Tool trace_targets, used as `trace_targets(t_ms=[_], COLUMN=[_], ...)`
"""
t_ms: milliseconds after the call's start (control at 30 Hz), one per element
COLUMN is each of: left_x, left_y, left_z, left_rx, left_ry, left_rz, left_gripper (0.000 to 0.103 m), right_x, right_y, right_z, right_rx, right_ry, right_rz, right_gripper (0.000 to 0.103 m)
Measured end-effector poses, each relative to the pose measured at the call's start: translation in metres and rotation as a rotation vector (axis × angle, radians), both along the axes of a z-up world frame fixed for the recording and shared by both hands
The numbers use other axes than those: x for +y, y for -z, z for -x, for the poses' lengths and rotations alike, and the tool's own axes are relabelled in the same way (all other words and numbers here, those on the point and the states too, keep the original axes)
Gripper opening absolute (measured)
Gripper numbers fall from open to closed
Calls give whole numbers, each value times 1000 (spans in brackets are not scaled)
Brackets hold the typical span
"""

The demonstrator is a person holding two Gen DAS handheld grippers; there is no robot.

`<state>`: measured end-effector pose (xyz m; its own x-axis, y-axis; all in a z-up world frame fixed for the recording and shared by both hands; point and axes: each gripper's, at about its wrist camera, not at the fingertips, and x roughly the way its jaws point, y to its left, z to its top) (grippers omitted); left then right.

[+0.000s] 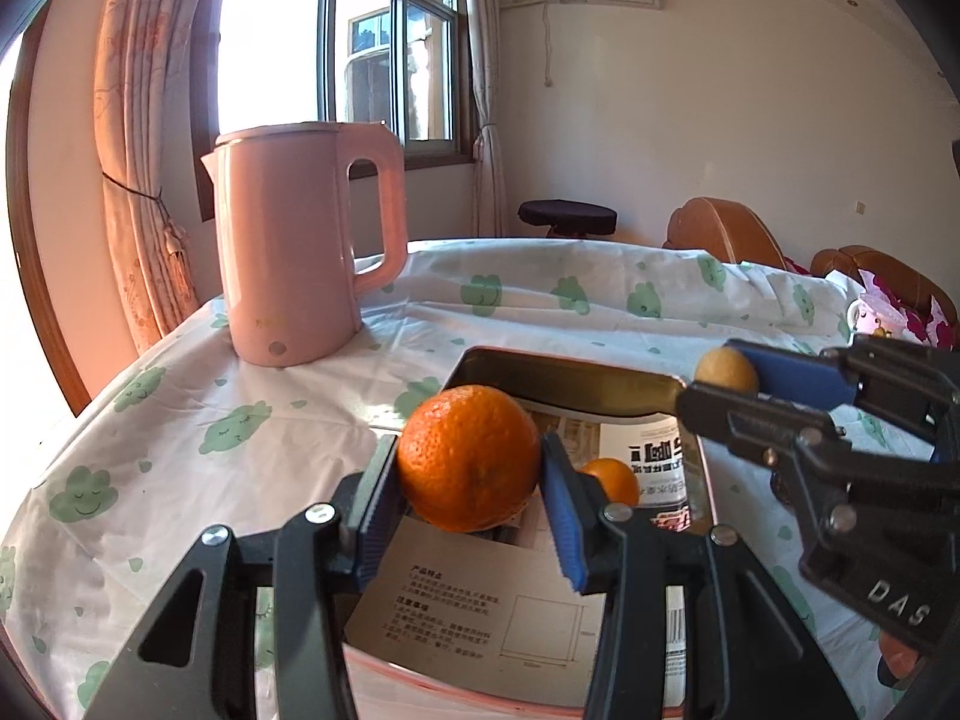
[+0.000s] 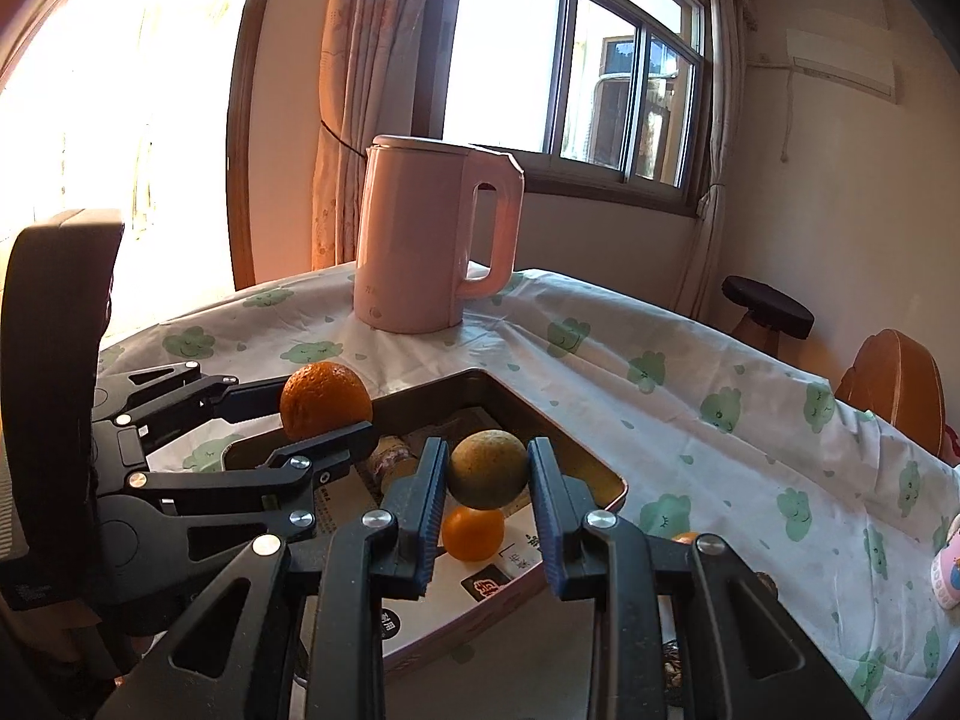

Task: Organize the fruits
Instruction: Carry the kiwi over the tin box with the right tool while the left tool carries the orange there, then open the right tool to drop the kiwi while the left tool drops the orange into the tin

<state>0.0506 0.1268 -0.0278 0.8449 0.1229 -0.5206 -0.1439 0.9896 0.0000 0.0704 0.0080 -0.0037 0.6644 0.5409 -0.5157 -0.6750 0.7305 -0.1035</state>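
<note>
The left hand-held gripper grips an orange; the right hand-held gripper clamps a greenish fruit, both over the tray on the bench.

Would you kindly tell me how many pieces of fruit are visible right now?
3: a large orange held in the left gripper, a yellowish-green fruit held in the right gripper, and a small orange lying in the tray. Others may be hidden.

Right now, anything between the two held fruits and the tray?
Nothing visible. Left tongs hold the orange, right tongs the greenish fruit, both over the tray; a small orange lies directly below.
</note>
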Motion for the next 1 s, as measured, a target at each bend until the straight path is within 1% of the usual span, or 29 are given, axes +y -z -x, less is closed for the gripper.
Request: trace_targets(t_ms=[400,733,833,900,933,1000], left_x=[7,9,10,8,6,4], left_y=[15,16,14,12,11,9], left_z=[-12,-15,-13,-10,-8,-5], left_rx=[68,79,66,48,42,25], left_ry=[-6,-16,-29,-37,-38,-41], left_rz=[15,16,11,-2,-7,-1], left_gripper=[47,47,51,63,65,70], right_x=[14,19,18,19,18,15], right_y=[23,38,41,42,42,41], right_z=[-6,-9,-10,-9,-7,-6], right_rx=[62,111,127,127,123,114], right_ry=[-13,-16,-17,-16,-15,-4], right_rz=[58,86,83,87,86,80], right_gripper=[29,29,30,37,42,46])
